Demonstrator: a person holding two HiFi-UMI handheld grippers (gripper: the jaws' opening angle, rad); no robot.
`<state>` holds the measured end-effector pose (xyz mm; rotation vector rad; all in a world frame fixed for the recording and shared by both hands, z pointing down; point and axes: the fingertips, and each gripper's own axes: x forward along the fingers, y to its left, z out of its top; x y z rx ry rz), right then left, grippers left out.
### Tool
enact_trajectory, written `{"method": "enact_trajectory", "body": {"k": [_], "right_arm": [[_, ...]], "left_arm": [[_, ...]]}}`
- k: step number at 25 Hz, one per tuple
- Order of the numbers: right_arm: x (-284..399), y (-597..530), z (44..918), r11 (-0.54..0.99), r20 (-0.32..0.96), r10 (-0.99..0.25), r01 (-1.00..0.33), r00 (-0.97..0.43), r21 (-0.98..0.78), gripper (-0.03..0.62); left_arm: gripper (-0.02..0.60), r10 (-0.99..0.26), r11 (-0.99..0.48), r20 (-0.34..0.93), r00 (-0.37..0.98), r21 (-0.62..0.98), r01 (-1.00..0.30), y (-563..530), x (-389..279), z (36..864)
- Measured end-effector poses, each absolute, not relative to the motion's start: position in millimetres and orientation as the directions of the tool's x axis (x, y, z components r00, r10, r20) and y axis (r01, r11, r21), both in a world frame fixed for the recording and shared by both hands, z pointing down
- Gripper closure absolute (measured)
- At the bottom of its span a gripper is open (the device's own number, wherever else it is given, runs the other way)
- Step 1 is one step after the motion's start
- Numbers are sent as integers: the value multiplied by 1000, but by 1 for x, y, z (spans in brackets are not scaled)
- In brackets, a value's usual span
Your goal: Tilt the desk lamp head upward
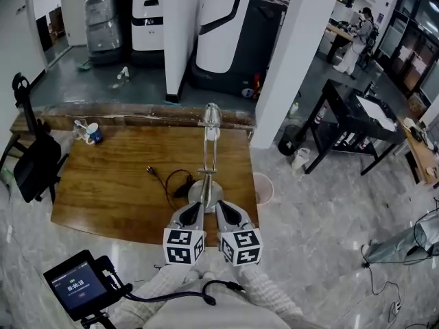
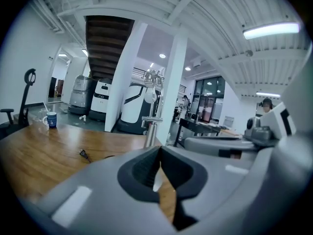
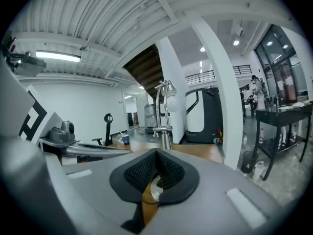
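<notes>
A silver desk lamp stands on the wooden table (image 1: 110, 184), its round base (image 1: 204, 192) close to the front edge. Its thin pole rises to the lamp head (image 1: 212, 115), which also shows in the left gripper view (image 2: 152, 84) and the right gripper view (image 3: 167, 93). My left gripper (image 1: 195, 212) and right gripper (image 1: 225, 212) sit side by side just in front of the base. Both are shut with nothing between the fingers. In their own views the left gripper (image 2: 159, 153) and right gripper (image 3: 156, 155) point at the lamp pole.
A black cable with a plug (image 1: 168, 179) lies left of the lamp base. A blue mug (image 1: 94, 133) stands at the table's far left. A black chair (image 1: 34, 163) is at the left edge, a white bin (image 1: 263, 188) at the right. A small screen (image 1: 77, 284) sits near my left side.
</notes>
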<state>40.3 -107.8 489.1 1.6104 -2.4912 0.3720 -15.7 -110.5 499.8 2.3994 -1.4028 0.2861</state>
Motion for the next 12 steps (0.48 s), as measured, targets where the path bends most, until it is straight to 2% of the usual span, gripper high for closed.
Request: {"method": "enact_trajectory", "body": {"k": [12], "right_arm": [[40,-99,488,391,262,-874,-913,-409,-119,595]], "left_arm": [[574,-792,-467,344,504,191,-863,-106,-14,501]]}}
